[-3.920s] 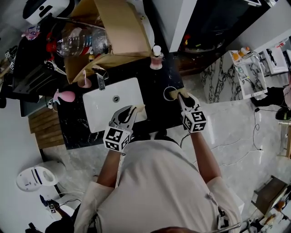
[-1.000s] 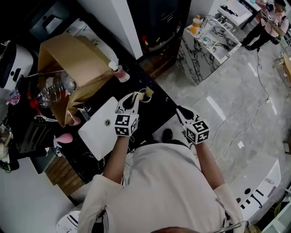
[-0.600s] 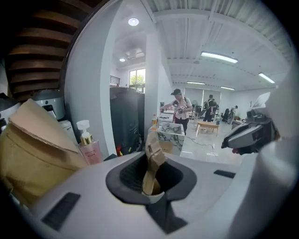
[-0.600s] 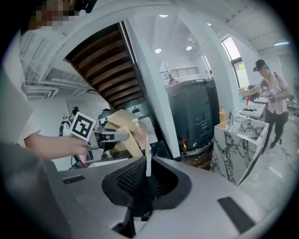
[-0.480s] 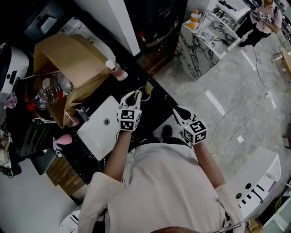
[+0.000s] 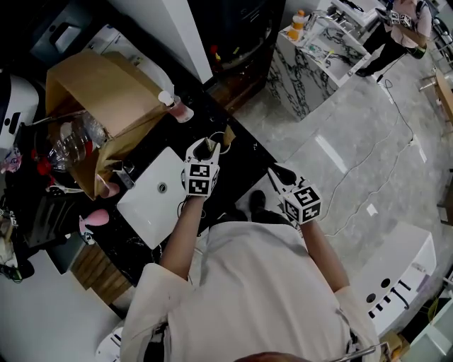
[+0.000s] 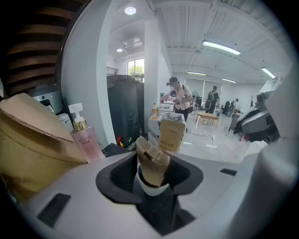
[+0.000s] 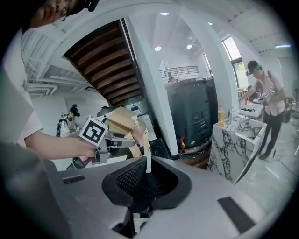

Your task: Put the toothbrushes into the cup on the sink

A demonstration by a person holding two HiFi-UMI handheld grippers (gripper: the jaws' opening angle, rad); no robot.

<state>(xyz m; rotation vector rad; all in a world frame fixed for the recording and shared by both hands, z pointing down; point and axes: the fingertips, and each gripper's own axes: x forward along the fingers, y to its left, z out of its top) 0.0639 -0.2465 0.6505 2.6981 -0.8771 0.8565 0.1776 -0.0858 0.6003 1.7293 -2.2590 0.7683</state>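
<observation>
The toothbrush boxes [image 7: 152, 163] are matt brown paper; the cup [image 7: 152, 188] is smooth glossy white. Counter [image 6: 242, 161]: polished black stone. Sink [image 6: 148, 205]: glossy white. Cardboard box [image 6: 99, 92]: matt brown. Pump bottle [image 7: 87, 141]: clear pink plastic. Floor [image 6: 340, 127]: glossy, marbled grey.

Strip lights [image 7: 222, 46] and a round lamp [image 7: 130, 10] on the ceiling light the room evenly from above. The far window [image 7: 136, 70] is blown out to white. Soft streaks of glare lie on the pale marble floor [image 6: 354, 120], while the black bench [image 6: 242, 161] and the far left corner stay dim. Both gripper views bulge strongly, darken at their corners, and blur whatever sits nearest the lens. The far background stays fairly sharp.
</observation>
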